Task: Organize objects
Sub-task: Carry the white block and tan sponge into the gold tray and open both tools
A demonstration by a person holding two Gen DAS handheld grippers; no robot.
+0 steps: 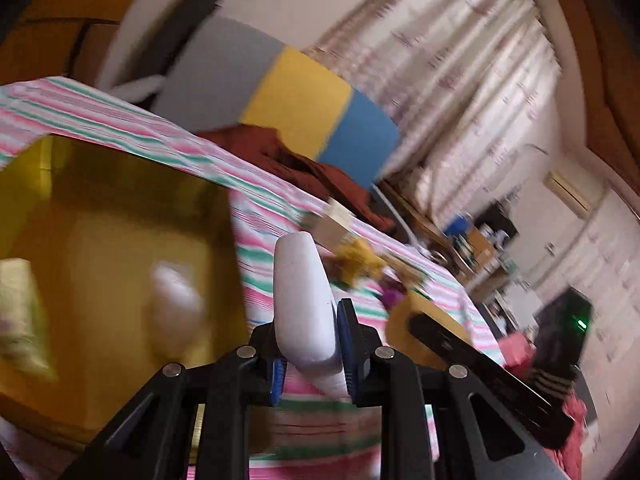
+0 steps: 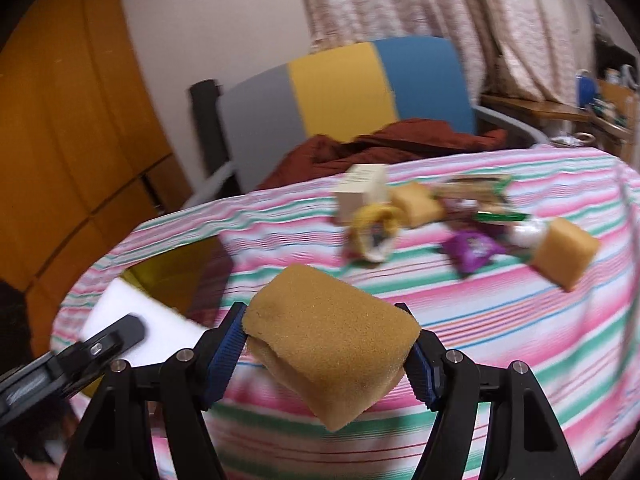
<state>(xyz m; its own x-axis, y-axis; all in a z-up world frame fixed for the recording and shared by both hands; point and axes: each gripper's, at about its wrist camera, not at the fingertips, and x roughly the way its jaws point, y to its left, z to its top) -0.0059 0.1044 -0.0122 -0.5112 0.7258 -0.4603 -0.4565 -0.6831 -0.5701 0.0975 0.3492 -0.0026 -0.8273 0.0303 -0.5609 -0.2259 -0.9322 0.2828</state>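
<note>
My left gripper (image 1: 312, 344) is shut on a white block (image 1: 302, 300) that stands up between its blue pads, just right of a yellow box (image 1: 120, 232) on the striped cloth. A white lump (image 1: 176, 300) and a pale packet (image 1: 20, 312) lie inside the box. My right gripper (image 2: 328, 344) is shut on a tan sponge (image 2: 328, 340) held above the cloth. The left gripper (image 2: 72, 364) and its white block (image 2: 132, 320) show at lower left in the right wrist view, by the yellow box (image 2: 176, 272). The right gripper's finger (image 1: 492, 368) shows in the left wrist view.
A pile lies on the striped tablecloth (image 2: 480, 320): a cream carton (image 2: 360, 192), two more tan sponges (image 2: 418, 204) (image 2: 564, 252), a purple wrapper (image 2: 472, 250), a yellow item (image 2: 376, 228). Behind stand a grey-yellow-blue chair (image 2: 340, 84) with a rust cloth (image 2: 380, 144), curtains and a wooden wardrobe.
</note>
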